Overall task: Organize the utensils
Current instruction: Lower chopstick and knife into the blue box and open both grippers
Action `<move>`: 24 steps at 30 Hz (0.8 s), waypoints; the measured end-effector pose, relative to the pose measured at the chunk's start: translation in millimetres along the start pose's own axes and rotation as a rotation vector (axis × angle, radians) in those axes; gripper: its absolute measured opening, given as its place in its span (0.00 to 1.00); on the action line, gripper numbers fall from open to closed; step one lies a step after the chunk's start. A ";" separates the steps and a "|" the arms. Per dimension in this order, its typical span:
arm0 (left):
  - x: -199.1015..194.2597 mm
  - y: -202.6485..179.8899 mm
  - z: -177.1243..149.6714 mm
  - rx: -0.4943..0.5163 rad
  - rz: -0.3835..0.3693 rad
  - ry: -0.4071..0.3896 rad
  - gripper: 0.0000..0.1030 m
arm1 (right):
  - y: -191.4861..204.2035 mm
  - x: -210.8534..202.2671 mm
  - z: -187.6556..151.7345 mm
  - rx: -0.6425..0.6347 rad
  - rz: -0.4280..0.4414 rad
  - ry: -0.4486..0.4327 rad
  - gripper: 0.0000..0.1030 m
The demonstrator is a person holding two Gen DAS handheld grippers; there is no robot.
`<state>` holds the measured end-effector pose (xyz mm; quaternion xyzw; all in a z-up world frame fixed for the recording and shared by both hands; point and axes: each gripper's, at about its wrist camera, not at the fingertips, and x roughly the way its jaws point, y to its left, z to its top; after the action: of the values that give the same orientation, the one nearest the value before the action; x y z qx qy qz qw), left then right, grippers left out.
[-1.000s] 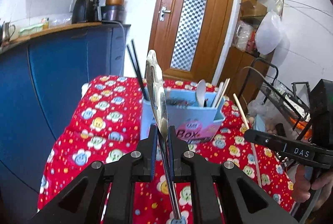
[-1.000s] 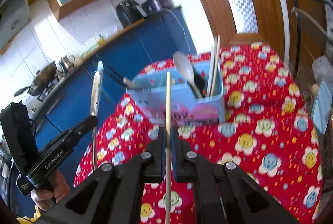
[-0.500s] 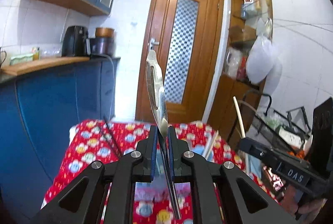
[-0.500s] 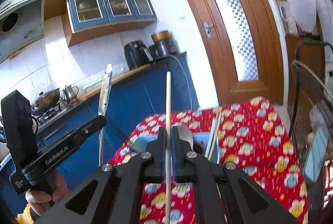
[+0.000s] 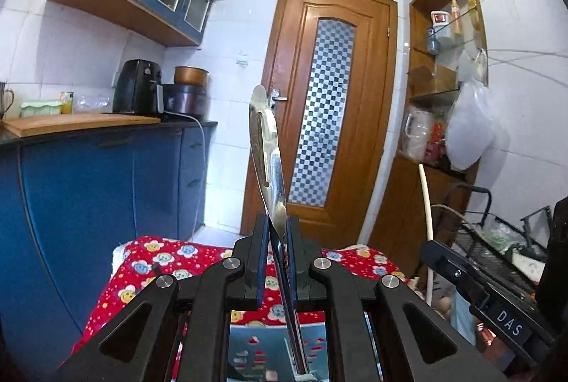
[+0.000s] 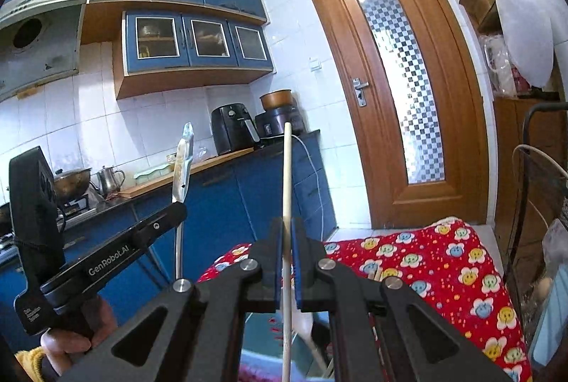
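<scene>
Left wrist view: the left tool (image 5: 276,242) is clenched on a metal utensil (image 5: 267,162), held upright, likely so it can drop handle-first into the holder. Compared with a second ago, the red floral tabletop (image 5: 142,270) has sunk low and the blue box has mostly gone from view.

Right wrist view: the right tool (image 6: 287,249) grips a wooden chopstick (image 6: 287,190) upright above the tabletop's far edge; the door now fills more of the scene.
</scene>
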<state>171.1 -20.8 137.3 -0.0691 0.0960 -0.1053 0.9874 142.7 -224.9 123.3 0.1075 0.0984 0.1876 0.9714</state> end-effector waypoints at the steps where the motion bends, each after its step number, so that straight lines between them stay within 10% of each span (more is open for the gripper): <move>1: 1.6 -0.2 -1.3 0.004 0.004 -0.004 0.09 | -1.4 4.5 -1.4 -0.003 -0.002 -0.003 0.06; 24: 4.0 19.3 -35.3 0.016 0.025 -0.050 0.10 | -11.3 30.2 -32.9 -0.057 -0.030 0.042 0.06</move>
<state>171.4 -7.1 99.3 -0.0625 0.0714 -0.0922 0.9912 166.5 -217.8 84.5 0.0745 0.1147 0.1780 0.9745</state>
